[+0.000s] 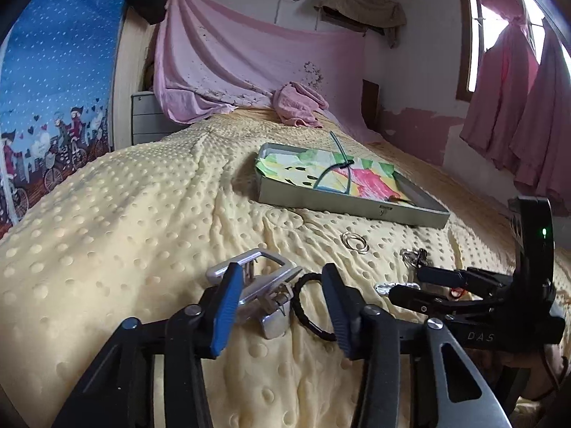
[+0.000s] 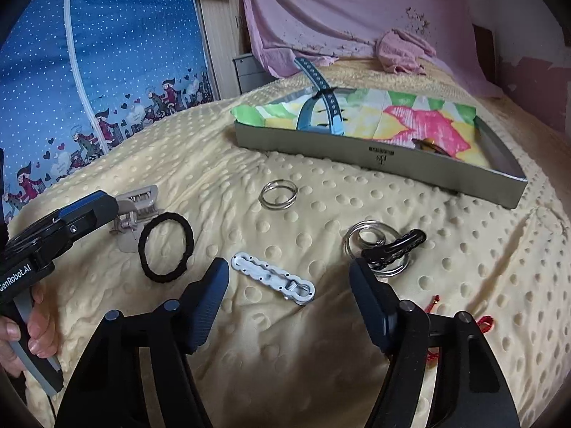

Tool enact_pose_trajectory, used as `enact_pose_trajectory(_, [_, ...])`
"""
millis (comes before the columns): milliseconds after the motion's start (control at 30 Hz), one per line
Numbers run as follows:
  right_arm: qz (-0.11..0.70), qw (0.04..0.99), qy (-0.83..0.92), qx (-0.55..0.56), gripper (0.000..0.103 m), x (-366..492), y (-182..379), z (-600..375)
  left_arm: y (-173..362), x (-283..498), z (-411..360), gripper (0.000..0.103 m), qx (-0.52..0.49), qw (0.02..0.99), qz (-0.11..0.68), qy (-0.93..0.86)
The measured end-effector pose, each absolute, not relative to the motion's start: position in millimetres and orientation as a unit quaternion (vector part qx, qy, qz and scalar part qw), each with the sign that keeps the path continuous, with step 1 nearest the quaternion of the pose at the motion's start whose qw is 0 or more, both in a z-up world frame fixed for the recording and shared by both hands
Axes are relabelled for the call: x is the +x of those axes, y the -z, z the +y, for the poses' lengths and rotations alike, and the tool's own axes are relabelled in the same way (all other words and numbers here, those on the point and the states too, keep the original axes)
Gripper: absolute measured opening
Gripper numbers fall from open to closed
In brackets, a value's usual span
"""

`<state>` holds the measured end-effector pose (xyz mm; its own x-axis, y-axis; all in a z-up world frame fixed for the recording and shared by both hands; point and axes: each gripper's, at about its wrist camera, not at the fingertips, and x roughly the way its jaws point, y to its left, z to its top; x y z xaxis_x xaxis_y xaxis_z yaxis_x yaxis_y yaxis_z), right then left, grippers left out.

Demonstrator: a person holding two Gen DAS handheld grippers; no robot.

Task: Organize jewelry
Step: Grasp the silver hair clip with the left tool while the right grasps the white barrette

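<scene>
Bare blanket [image 2: 285, 349] before claw; tray [image 2: 378, 158] beyond

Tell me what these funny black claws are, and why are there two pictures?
Those are grabbing tools that a person holds, one in each hand, each with a little camera on it. So one picture looks out from the left gripper, the other from the right gripper. Both have their jaws apart and hold nothing.

They are over a bumpy yellow blanket on a bed. On it lie a beige hair claw, a black hair tie, a white hair clip, two silver rings, some bangles with a black clip, and red string. Behind is a grey tray holding a blue strap.
</scene>
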<state>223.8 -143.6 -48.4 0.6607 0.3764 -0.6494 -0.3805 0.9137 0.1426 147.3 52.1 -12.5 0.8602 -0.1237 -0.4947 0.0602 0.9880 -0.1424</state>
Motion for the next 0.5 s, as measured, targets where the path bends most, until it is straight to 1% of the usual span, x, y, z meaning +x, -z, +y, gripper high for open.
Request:
enact_pose_trajectory(33, [0.358, 0.909, -0.211, -0.002, 0.064, 224.7, 49.6, -142.9, 13.5, 148.3, 48.8, 0.036, -0.054, 0.962, 0.262, 0.051])
enact_pose_trajectory(100, [0.365, 0.906, -0.216, -0.006, 0.063, 227.2, 51.5, -140.1, 14.2, 148.7, 45.5, 0.027, -0.044, 0.962, 0.265, 0.051])
enact_pose_trajectory(133, [0.366, 0.905, -0.218, -0.008, 0.062, 228.4, 51.8, -139.0, 14.4, 148.5, 44.9, 0.026, -0.042, 0.962, 0.265, 0.050])
enact_pose_trajectory(200, [0.374, 0.900, -0.223, -0.013, 0.062, 231.2, 54.0, -135.9, 14.1, 148.5, 47.0, 0.019, -0.046, 0.962, 0.265, 0.048])
enact_pose_trajectory(400, [0.388, 0.893, -0.229, -0.016, 0.057, 231.8, 57.1, -135.4, 14.8, 142.7, 45.4, 0.013, -0.035, 0.962, 0.270, 0.036])
enact_pose_trajectory(433, [0.389, 0.892, -0.231, -0.017, 0.053, 231.2, 57.1, -135.6, 14.6, 141.9, 44.4, 0.012, -0.033, 0.962, 0.270, 0.036])
enact_pose_trajectory(500, [0.392, 0.889, -0.236, -0.020, 0.050, 229.8, 57.5, -134.9, 14.6, 141.3, 43.9, 0.010, -0.031, 0.961, 0.271, 0.038])
